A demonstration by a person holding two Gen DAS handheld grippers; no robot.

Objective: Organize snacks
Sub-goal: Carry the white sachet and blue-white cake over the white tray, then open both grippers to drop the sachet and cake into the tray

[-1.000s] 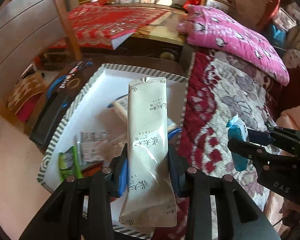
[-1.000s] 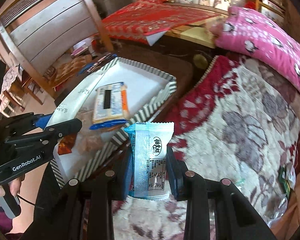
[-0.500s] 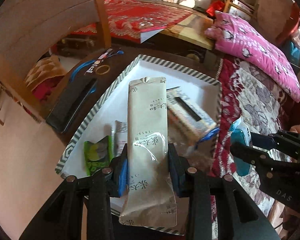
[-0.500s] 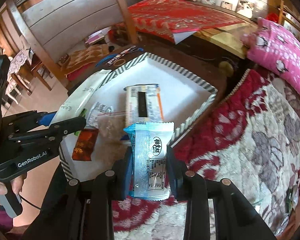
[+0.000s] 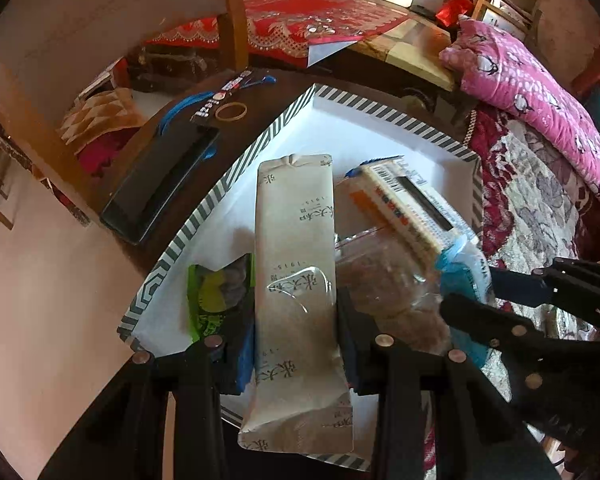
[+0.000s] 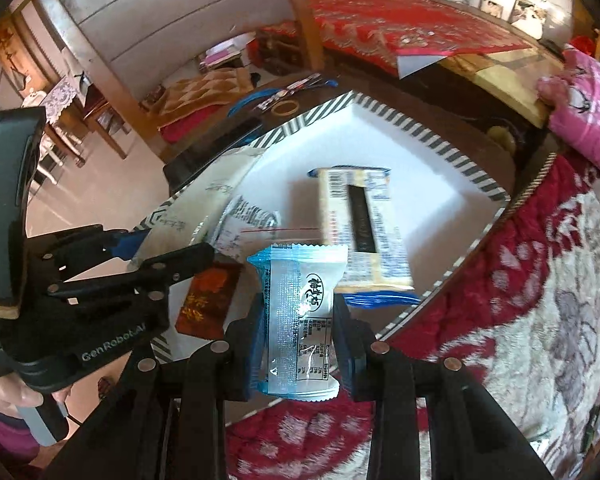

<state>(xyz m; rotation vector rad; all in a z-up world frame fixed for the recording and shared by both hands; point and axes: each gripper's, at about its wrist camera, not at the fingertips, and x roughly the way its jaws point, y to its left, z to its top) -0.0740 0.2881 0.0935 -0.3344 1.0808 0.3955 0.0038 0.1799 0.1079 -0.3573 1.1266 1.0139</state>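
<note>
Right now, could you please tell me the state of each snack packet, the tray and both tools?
Left tool: shut on the long beige packet, above the tray.
Right tool: shut on the small blue packet.
Striped tray: holding loose snacks.
Cracker pack: lying flat in tray.
Green packet: lying in tray.
Red-brown packet: lying in tray.

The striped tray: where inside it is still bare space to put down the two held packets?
The tray is bare at its far corner, between the striped rims and beyond the cracker pack. The near end is crowded: green packet, red packet, clear bag.
</note>
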